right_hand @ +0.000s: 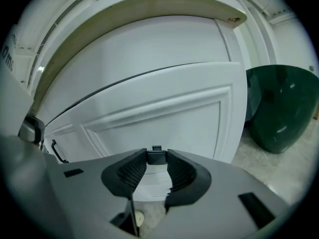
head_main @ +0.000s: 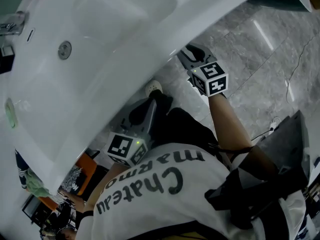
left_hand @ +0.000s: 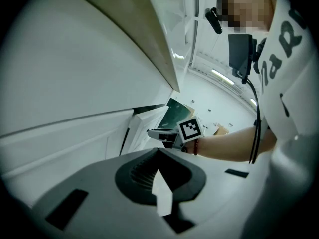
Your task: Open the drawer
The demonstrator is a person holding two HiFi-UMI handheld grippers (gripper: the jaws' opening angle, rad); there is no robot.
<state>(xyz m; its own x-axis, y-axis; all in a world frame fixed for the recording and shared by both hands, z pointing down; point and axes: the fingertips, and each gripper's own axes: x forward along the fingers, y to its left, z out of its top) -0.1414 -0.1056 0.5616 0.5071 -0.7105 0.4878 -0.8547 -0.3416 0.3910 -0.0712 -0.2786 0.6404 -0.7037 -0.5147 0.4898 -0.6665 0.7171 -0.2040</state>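
Observation:
The white drawer front [right_hand: 164,113] curves under the washbasin and fills the right gripper view. A thin dark gap runs along its top edge. Its small dark handle [right_hand: 156,157] sits right between the tips of my right gripper [right_hand: 157,159], and both pads touch its sides. From the head view, that right gripper [head_main: 189,53] reaches under the counter edge. The left gripper view shows it from the side [left_hand: 158,132], against the white panel [left_hand: 144,121]. My left gripper [left_hand: 159,151] is shut on nothing; it hangs lower and back from the cabinet [head_main: 156,100].
A white washbasin counter [head_main: 100,44] with a drain [head_main: 64,49] overhangs the cabinet. A dark green bin [right_hand: 281,108] stands on the marble floor [head_main: 260,59] to the drawer's right. A second black handle [right_hand: 57,151] shows at the far left.

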